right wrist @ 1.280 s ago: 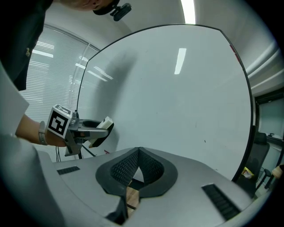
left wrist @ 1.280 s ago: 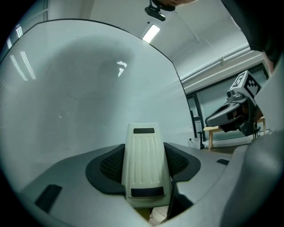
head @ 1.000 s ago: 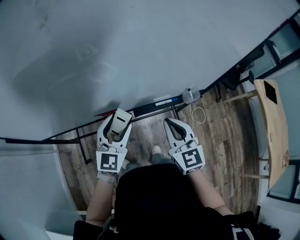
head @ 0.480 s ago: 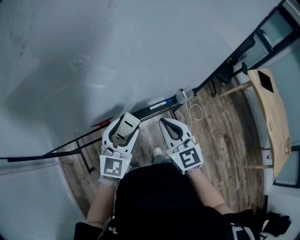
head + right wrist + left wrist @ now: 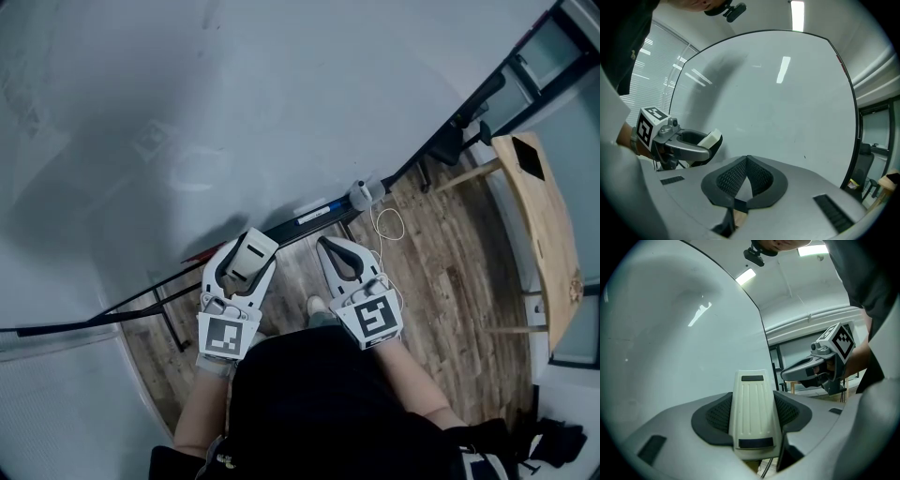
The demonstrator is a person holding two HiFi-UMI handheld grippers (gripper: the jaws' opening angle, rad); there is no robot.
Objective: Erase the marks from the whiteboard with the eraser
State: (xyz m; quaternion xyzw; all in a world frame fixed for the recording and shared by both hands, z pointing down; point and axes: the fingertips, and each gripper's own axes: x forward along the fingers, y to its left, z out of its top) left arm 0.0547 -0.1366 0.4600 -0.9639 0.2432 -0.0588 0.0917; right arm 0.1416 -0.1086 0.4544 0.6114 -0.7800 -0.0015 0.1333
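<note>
My left gripper is shut on a cream ribbed eraser that stands out past its jaws. In the left gripper view the eraser fills the space between the dark pads, close to the whiteboard but apart from it. My right gripper is beside it, shut, with nothing held; its pads meet at the tips. The whiteboard spans the view ahead, with a few tiny dark specks low on its right. From the right gripper view I see the left gripper with the eraser.
The board's tray holds a marker and a round grey object. A white cable lies on the wooden floor. A wooden table stands at the right, a dark chair beyond it. Black stand legs run below the board.
The left gripper has edged a little to the right, with the eraser still clamped. The right gripper has barely moved. The head view has shifted slightly.
</note>
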